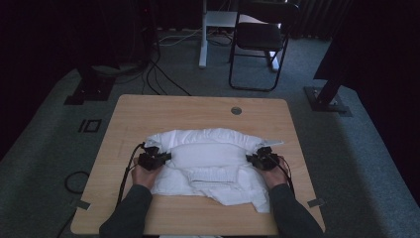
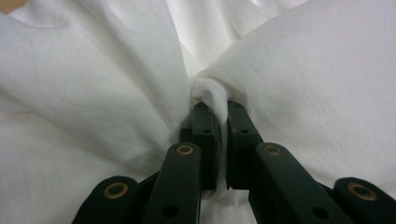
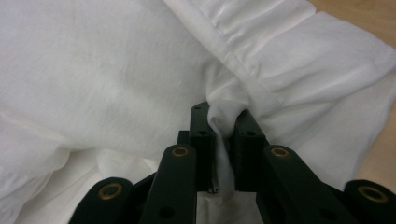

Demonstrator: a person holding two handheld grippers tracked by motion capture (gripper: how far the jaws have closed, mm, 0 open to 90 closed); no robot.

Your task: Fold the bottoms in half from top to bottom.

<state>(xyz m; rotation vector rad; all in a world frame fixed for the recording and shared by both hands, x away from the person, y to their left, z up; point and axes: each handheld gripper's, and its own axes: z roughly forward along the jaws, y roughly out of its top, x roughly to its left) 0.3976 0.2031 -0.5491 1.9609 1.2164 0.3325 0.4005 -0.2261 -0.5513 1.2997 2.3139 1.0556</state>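
Left gripper (image 2: pixel 215 116): jaws nearly together, pinching a bunched fold of the white garment (image 2: pixel 93 84); cloth fans out from the pinch on both sides.

Right gripper (image 3: pixel 223 119): jaws narrow, clamped on a fold of the same garment just below a gathered, seamed band; a strip of cloth hangs down between the jaws.

Position: my left gripper (image 1: pixel 154 158) holds the garment's left edge, my right gripper (image 1: pixel 261 158) its right edge, level with each other.

Garment (image 1: pixel 208 163): spread on the middle of the table (image 1: pixel 148 109), partly folded, a layer lying across its middle.

Step in hand, as I judge it: a fold, both sides gripped.

Next move calls for: both hands travelling together, cloth kept taut and edges even, then laid flat before I let go.
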